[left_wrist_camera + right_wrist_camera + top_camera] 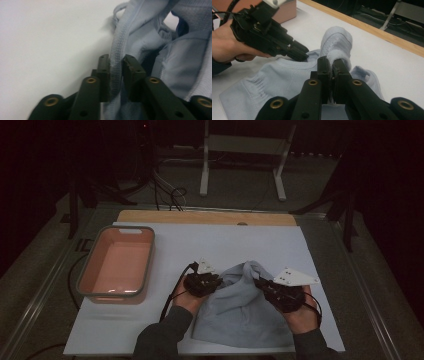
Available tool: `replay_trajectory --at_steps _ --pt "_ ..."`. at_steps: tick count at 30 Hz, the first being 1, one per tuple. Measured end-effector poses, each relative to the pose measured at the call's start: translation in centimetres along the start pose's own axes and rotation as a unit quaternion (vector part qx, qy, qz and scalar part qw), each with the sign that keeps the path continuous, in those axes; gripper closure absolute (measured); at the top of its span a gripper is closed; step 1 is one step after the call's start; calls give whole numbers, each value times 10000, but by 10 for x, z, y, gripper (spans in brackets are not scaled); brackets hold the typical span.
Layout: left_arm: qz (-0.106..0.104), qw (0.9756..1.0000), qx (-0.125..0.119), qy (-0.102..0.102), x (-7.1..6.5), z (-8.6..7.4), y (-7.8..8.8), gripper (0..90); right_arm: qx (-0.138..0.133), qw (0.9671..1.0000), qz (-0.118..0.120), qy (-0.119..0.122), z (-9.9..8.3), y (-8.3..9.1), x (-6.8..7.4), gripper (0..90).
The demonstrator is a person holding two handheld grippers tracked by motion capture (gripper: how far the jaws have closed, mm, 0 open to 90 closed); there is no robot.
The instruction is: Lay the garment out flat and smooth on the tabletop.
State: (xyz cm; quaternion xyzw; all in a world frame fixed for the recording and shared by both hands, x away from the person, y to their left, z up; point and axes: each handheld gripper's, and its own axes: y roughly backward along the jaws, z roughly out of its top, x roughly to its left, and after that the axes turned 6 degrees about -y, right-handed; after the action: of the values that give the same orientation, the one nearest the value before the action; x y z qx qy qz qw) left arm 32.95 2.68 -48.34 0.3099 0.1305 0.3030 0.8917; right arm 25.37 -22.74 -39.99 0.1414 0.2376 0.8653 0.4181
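Right of the pink basin [119,266], your left gripper [116,72] pinches the blue garment [245,312] by its ribbed edge. Your right gripper [331,68] is clamped on cloth just beyond, so the fabric spans between them.

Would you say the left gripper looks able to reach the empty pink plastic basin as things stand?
Probably not yet: the left gripper is shut on the light blue fabric garment's ribbed edge; otherwise bare white table lies before the basin.

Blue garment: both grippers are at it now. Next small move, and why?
Probably lift both grippers a little together and draw them apart. The left gripper has the ribbed hem of the light blue garment between its jaws, and the right gripper is shut on a bunched fold. The cloth lies crumpled on the white table, so tension should open it out.
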Motion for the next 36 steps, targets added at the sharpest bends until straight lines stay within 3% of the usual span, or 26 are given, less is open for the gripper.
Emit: replay_trajectory --at_steps 1,5,6,10,26,34,36 --pt "52 9999 63 -93 0 0 0 797 -4 10000 1 16 0 1 0 863" --pt "172 9997 116 -125 1 0 1 828 2 10000 -1 26 0 1 -1 863" --pt "323 9994 87 -48 7 0 7 836 39 10000 19 32 0 0 0 860" --pt "491 9987 35 95 16 -1 13 843 101 9999 44 88 0 -6 3 854" --pt "793 9966 25 213 33 3 21 847 108 9999 32 124 12 -32 6 849" --pt "985 9945 13 358 45 6 27 848 113 9998 54 176 21 -43 9 839" --pt "1149 9924 -11 451 52 7 29 848 114 9996 55 243 23 -49 11 839"
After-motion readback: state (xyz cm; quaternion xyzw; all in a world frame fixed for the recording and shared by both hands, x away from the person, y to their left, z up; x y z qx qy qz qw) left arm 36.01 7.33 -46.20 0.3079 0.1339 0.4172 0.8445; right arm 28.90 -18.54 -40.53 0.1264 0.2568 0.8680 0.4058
